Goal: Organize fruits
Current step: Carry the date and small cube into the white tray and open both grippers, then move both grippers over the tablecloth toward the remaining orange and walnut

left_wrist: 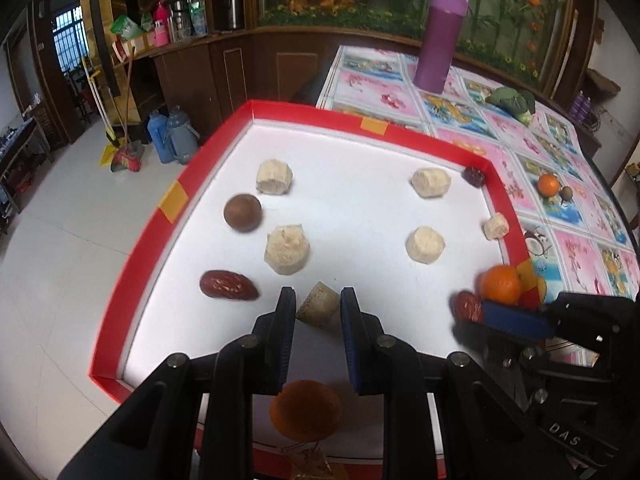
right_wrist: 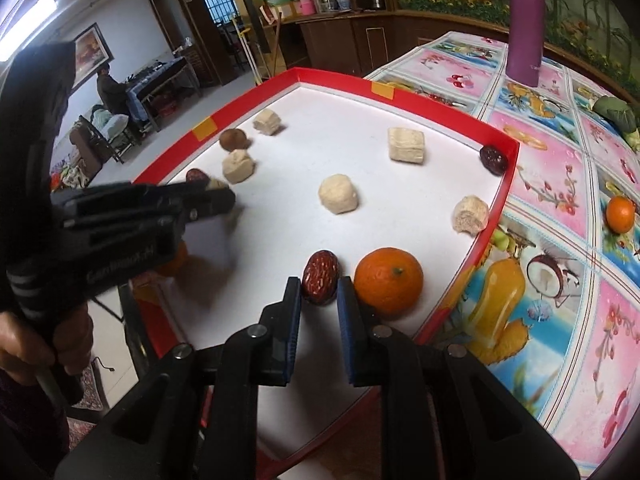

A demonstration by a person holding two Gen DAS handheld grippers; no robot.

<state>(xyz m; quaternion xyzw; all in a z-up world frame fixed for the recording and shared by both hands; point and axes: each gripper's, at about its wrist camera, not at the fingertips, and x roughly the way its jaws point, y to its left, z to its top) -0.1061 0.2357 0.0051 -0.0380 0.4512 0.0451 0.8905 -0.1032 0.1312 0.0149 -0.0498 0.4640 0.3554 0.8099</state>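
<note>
A red-rimmed white tray (left_wrist: 176, 204) holds several beige chunks, a brown round fruit (left_wrist: 242, 213), red dates and oranges. My left gripper (left_wrist: 317, 300) is shut on a beige chunk (left_wrist: 319, 312) near the tray's front edge, with an orange (left_wrist: 306, 410) below its fingers. In the right wrist view the left gripper (right_wrist: 216, 200) shows at the left. My right gripper (right_wrist: 319, 286) is shut on a red date (right_wrist: 320, 280), close beside an orange (right_wrist: 389, 280) at the tray's right front corner. In the left wrist view the right gripper (left_wrist: 486, 312) reaches in from the right.
The tray (right_wrist: 496, 216) lies on a table with a flowered cloth (right_wrist: 560, 208). On the cloth stand a purple bottle (left_wrist: 438, 40), a green vegetable (left_wrist: 514, 102) and a small orange (left_wrist: 548, 185). Another date (left_wrist: 474, 176) sits in the tray's far corner. To the left is the floor.
</note>
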